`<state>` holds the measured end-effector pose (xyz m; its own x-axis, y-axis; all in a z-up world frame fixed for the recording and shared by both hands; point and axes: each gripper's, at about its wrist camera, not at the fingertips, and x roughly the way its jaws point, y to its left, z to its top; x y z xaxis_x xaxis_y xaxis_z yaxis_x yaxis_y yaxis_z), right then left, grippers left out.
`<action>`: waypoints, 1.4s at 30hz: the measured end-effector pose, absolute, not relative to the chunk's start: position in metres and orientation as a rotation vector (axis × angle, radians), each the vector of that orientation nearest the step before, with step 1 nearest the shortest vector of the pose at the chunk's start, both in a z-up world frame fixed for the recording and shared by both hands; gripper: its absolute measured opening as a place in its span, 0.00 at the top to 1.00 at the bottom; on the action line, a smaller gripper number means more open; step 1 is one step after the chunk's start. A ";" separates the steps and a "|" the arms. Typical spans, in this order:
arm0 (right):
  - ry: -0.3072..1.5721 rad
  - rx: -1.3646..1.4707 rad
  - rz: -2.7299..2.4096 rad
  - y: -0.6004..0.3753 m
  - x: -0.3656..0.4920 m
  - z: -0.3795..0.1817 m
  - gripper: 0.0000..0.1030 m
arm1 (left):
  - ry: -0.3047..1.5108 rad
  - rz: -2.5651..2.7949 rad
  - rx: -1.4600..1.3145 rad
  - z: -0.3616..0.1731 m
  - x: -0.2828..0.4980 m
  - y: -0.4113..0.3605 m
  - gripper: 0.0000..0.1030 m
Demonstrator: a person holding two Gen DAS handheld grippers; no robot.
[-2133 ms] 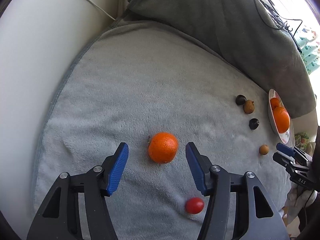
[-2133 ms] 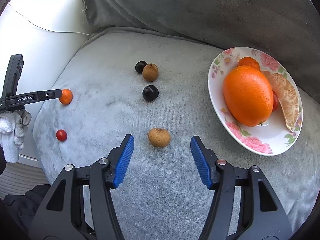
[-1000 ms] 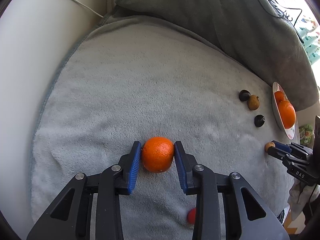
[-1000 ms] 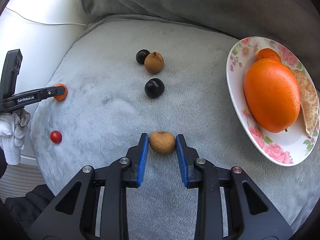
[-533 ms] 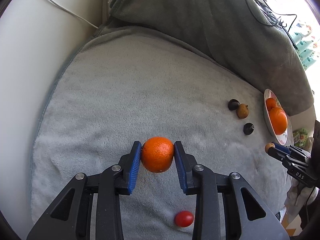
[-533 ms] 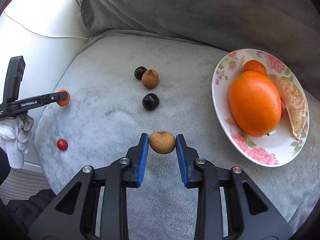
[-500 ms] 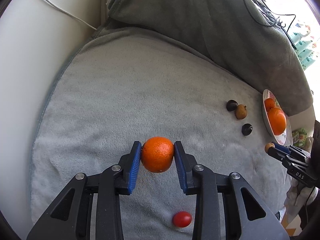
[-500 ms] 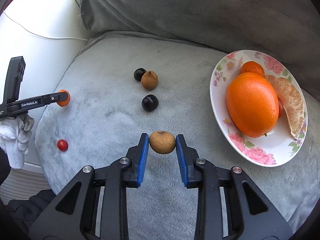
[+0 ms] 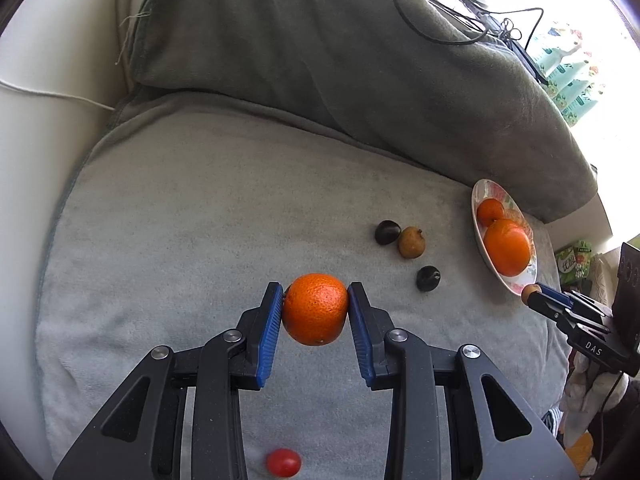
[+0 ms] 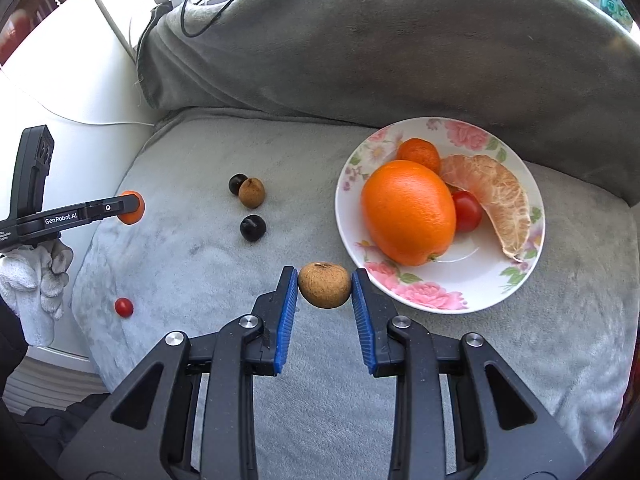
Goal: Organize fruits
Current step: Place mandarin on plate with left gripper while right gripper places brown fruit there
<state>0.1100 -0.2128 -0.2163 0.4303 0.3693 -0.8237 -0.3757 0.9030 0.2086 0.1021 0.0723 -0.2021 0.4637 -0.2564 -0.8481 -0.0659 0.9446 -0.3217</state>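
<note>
My left gripper (image 9: 315, 309) is shut on a small orange (image 9: 315, 309) and holds it above the grey cushion (image 9: 200, 208). My right gripper (image 10: 325, 285) is shut on a brown longan (image 10: 325, 285), lifted just left of the floral plate (image 10: 496, 292). The plate holds a big orange (image 10: 408, 212), a small mandarin (image 10: 418, 154), a cherry tomato (image 10: 466, 210) and a peeled segment (image 10: 496, 200). On the cushion lie two dark fruits (image 10: 253, 227) (image 10: 237, 183), another longan (image 10: 252, 193) and a red cherry tomato (image 10: 123, 307). The left gripper also shows in the right wrist view (image 10: 132, 206).
A darker grey pillow (image 10: 400, 48) lies behind the cushion with black cables (image 9: 460, 20) on it. A white sofa arm (image 9: 40, 60) with a white cord borders the left. The cushion's front edge drops off near the cherry tomato (image 9: 283, 462).
Both grippers closed on their fruits about a second ago and have since lifted them. The right gripper has risen and drawn back, so the plate sits fuller in view.
</note>
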 end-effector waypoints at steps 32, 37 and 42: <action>1.008 0.062 0.364 -0.280 0.128 -0.227 0.72 | 1.033 -0.444 -0.160 -0.164 0.192 -0.094 0.69; 1.005 0.046 0.374 -0.282 0.130 -0.230 0.72 | 1.038 -0.476 -0.143 -0.167 0.203 -0.118 0.69; 1.007 0.044 0.384 -0.284 0.132 -0.233 0.72 | 1.043 -0.508 -0.124 -0.170 0.212 -0.140 0.69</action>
